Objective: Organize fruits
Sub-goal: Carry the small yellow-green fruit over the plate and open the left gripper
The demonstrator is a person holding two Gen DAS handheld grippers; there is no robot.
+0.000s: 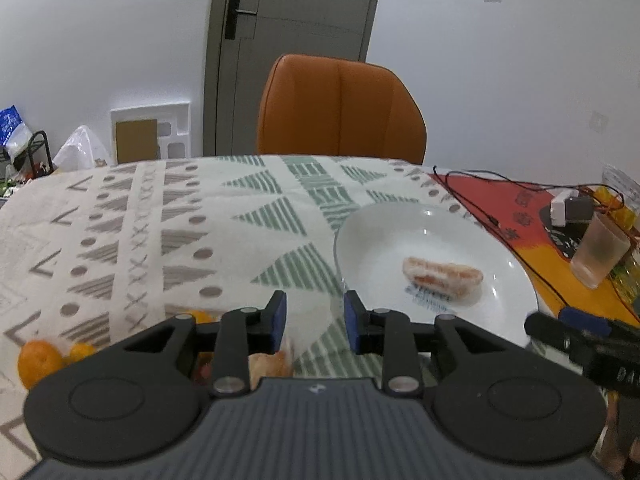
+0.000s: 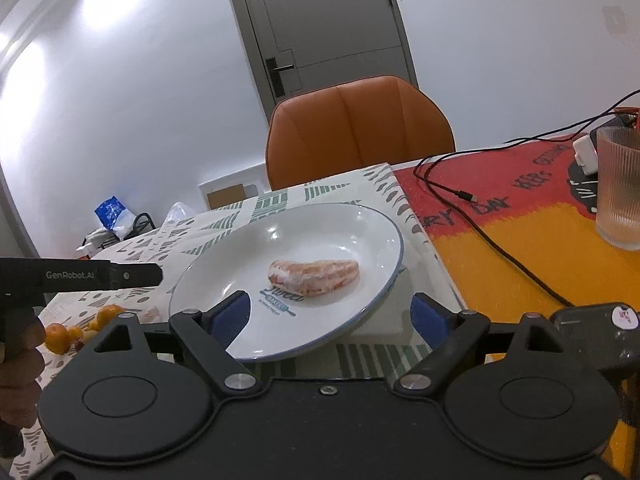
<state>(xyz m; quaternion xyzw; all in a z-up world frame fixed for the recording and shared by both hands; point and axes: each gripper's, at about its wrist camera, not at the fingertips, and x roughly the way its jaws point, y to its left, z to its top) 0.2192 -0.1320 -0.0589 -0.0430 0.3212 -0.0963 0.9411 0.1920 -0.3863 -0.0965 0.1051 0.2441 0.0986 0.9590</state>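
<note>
1. One round white plate (image 2: 352, 224) sits in the middle of the frame, on the patterned tablecloth (image 1: 120, 220).
2. One peeled orange fruit piece (image 2: 314, 277) lies in the middle of the plate.
3. Two small orange fruits (image 1: 38, 360) sit at the lower left.
4. The left gripper (image 1: 315, 322) is open a little, holding nothing.
5. The right gripper (image 2: 330, 320) is open wide, empty, around the plate's near rim.
6. One ribbed clear glass (image 2: 619, 188) stands at the right edge.
</note>
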